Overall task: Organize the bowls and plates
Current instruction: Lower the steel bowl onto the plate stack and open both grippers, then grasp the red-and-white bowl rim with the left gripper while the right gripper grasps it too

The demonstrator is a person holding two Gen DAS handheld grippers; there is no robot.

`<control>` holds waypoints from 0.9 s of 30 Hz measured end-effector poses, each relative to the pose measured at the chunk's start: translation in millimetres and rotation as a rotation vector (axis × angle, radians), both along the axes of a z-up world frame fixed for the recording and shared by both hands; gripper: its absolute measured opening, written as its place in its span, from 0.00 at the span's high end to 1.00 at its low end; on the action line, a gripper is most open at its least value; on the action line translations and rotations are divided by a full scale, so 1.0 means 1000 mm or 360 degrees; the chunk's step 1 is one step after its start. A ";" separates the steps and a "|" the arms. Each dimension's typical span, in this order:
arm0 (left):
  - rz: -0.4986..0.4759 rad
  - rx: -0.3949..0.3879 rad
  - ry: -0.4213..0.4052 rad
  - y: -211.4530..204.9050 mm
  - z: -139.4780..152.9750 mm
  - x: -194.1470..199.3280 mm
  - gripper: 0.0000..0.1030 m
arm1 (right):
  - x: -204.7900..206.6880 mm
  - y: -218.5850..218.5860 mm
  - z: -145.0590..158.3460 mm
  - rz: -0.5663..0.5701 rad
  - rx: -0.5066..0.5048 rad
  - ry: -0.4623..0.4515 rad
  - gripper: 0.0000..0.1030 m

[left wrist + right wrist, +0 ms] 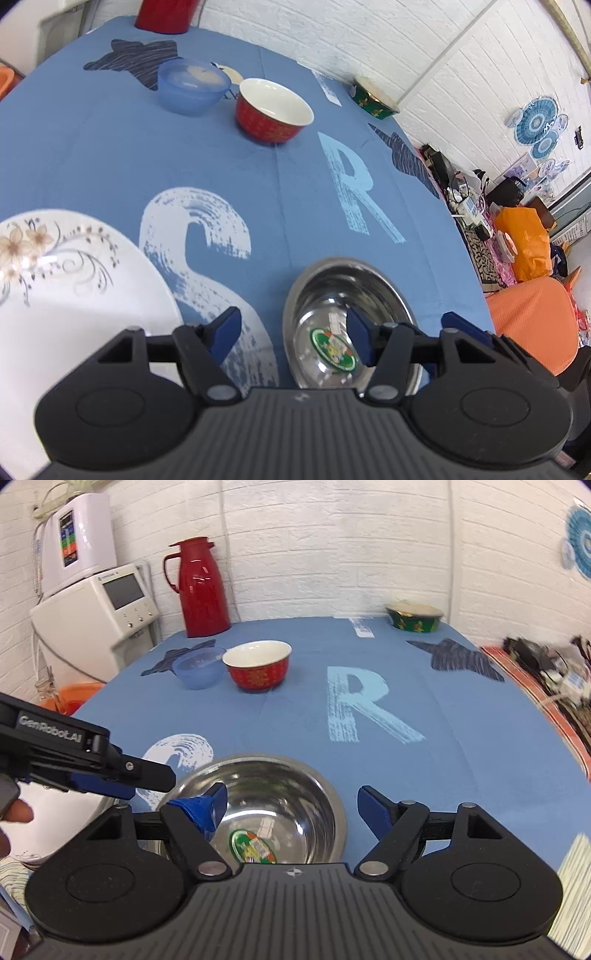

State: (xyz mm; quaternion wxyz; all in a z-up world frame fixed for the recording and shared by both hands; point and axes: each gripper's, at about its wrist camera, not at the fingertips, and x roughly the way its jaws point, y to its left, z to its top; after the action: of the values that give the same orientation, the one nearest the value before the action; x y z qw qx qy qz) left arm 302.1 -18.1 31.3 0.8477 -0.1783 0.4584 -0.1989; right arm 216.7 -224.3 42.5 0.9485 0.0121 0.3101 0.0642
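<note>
A steel bowl (pixel 332 288) (pixel 273 782) with a green sticker inside sits on the blue tablecloth (pixel 288 192) near the front edge. My left gripper (pixel 293 336) is open, with one finger inside the bowl and the other outside its left rim. In the right wrist view the left gripper (pixel 140 782) reaches in from the left. My right gripper (pixel 293 805) is open astride the bowl's right rim. A white floral plate (pixel 66 295) (pixel 66 823) lies left of the bowl. Farther back stand a red bowl (pixel 273 110) (pixel 256 664), a blue plastic bowl (pixel 192 86) (pixel 199 668) and a green bowl (pixel 373 98) (pixel 413 618).
A red thermos (pixel 201 587) stands at the back left of the table. White appliances (pixel 96 609) sit beside the table on the left. An orange chair (pixel 532 321) and floor clutter (pixel 476 206) lie off the right edge. A hand (pixel 14 812) holds the left gripper.
</note>
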 end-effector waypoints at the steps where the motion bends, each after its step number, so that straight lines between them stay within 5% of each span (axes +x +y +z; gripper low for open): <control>1: 0.0010 0.0006 -0.0003 0.002 0.002 0.006 0.45 | 0.006 0.000 0.004 0.0028 -0.0022 -0.0003 0.38; 8: 0.0116 0.0005 -0.0024 0.007 0.026 0.076 0.43 | 0.083 -0.010 0.025 0.0150 -0.0035 0.0038 0.38; 13: 0.0330 -0.0090 0.0038 0.004 0.025 0.142 0.43 | 0.166 -0.010 0.027 0.0146 0.0003 0.0142 0.38; 20: 0.0644 -0.0171 0.0228 0.001 -0.007 0.203 0.43 | 0.271 0.004 0.001 0.0076 -0.0038 0.0245 0.38; 27: 0.0706 -0.0110 0.0275 0.002 -0.022 0.222 0.43 | 0.318 0.018 -0.032 0.0151 -0.0117 0.0372 0.38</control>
State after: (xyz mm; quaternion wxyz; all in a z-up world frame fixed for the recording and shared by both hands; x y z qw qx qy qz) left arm 524.4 -15.9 9.5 0.8216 -0.3200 0.4717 -0.0074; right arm 534.8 -206.7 11.0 0.9016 -0.0299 0.4209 0.0958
